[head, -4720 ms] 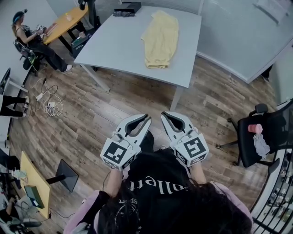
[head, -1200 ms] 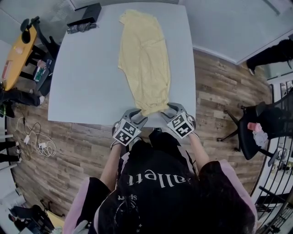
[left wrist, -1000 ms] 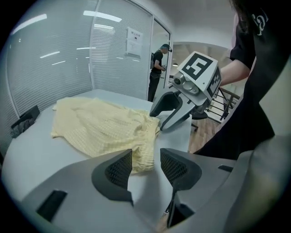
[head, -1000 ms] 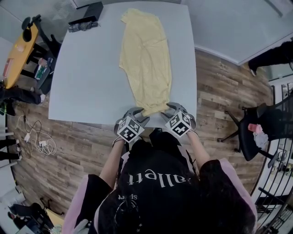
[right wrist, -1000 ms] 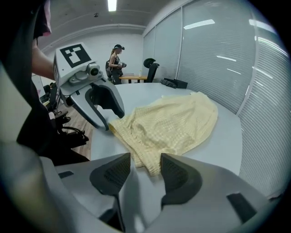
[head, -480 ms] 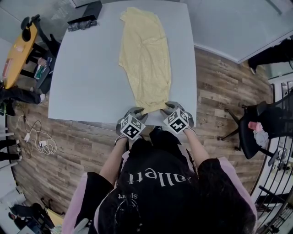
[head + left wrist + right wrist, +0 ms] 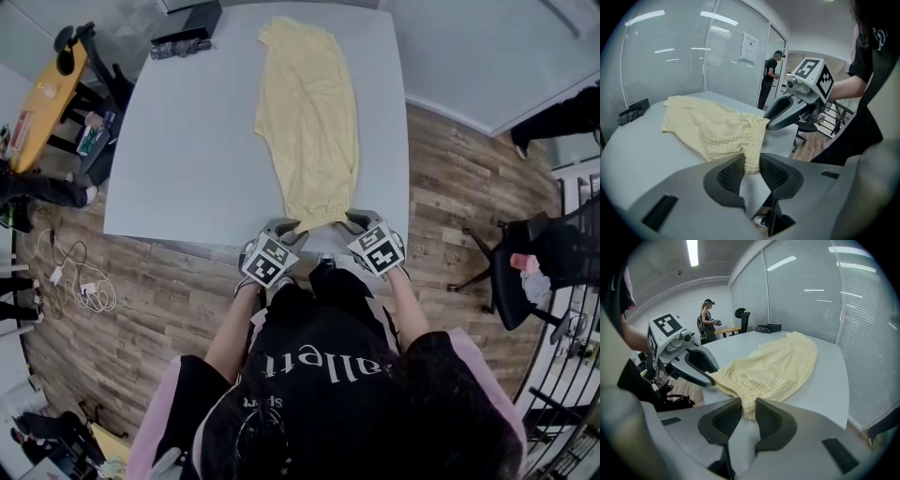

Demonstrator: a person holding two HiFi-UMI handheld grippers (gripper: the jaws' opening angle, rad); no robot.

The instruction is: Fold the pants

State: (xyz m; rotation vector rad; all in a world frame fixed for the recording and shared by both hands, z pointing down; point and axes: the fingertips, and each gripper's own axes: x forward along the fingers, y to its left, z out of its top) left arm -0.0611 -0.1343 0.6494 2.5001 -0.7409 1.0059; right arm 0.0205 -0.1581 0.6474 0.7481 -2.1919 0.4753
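Pale yellow pants (image 7: 309,112) lie lengthwise on the grey table (image 7: 187,159), their near end at the front edge. My left gripper (image 7: 289,228) grips the left corner of that near end and my right gripper (image 7: 351,221) grips the right corner. The left gripper view shows the cloth (image 7: 712,129) pinched between the pads of my left gripper (image 7: 751,164), whose jaws are closing. My right gripper (image 7: 749,411) is likewise closing, with the cloth (image 7: 773,366) pressed between its pads. Both held corners are raised a little off the table.
Black items (image 7: 192,19) sit at the table's far left corner. An orange table (image 7: 42,89) and floor cables (image 7: 75,281) lie to the left, a black office chair (image 7: 553,262) to the right. A person (image 7: 772,70) stands by the glass wall.
The person walked up to the table and both grippers reached the pants' near end. Over the last second the jaws closed on its corners and lifted them slightly.
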